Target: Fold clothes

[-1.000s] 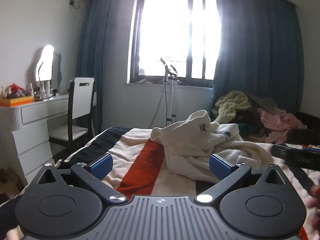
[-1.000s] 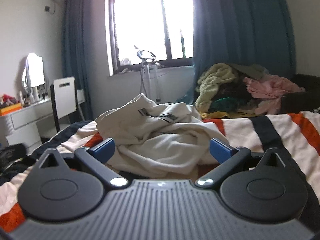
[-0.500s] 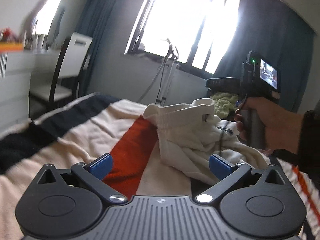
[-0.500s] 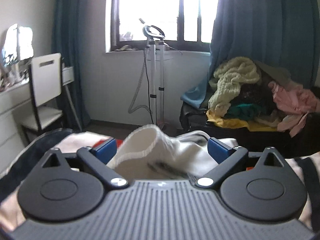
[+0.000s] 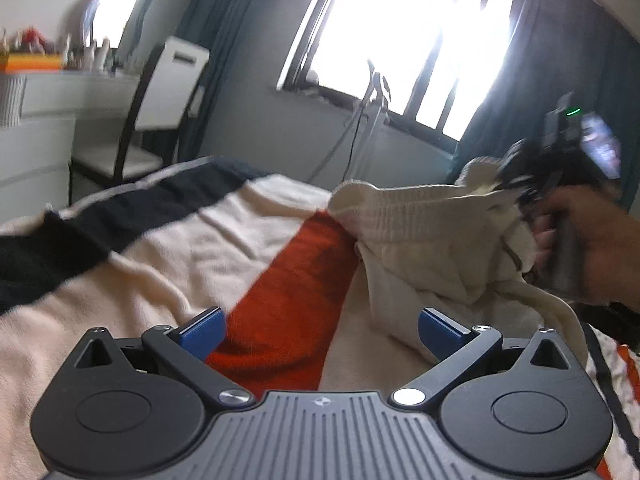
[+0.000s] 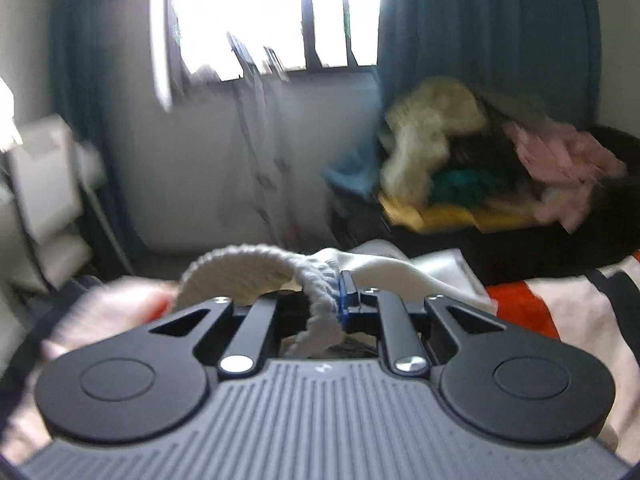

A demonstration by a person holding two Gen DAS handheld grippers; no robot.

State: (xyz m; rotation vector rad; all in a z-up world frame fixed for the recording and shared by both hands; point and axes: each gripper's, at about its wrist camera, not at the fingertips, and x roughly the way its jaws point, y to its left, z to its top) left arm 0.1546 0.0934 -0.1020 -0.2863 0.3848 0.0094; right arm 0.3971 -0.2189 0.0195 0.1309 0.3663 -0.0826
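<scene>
A crumpled cream-white garment (image 5: 432,240) lies on the striped blanket (image 5: 288,280) of a bed, right of centre in the left wrist view. My left gripper (image 5: 320,330) is open and empty, low over the blanket's red stripe, just short of the garment. My right gripper (image 6: 326,298) is shut on the garment's ribbed hem (image 6: 256,268) and lifts it. In the left wrist view the right gripper (image 5: 516,188) is at the garment's far right edge, held by a hand (image 5: 592,232).
A pile of mixed clothes (image 6: 480,168) sits beyond the bed on the right. A white chair (image 5: 160,100) and a white dresser (image 5: 36,120) stand on the left. A garment steamer stand (image 5: 372,112) is under the window.
My right gripper closed on the garment's ribbed hem and raised it. My left gripper moved lower and closer to the blanket, staying open.
</scene>
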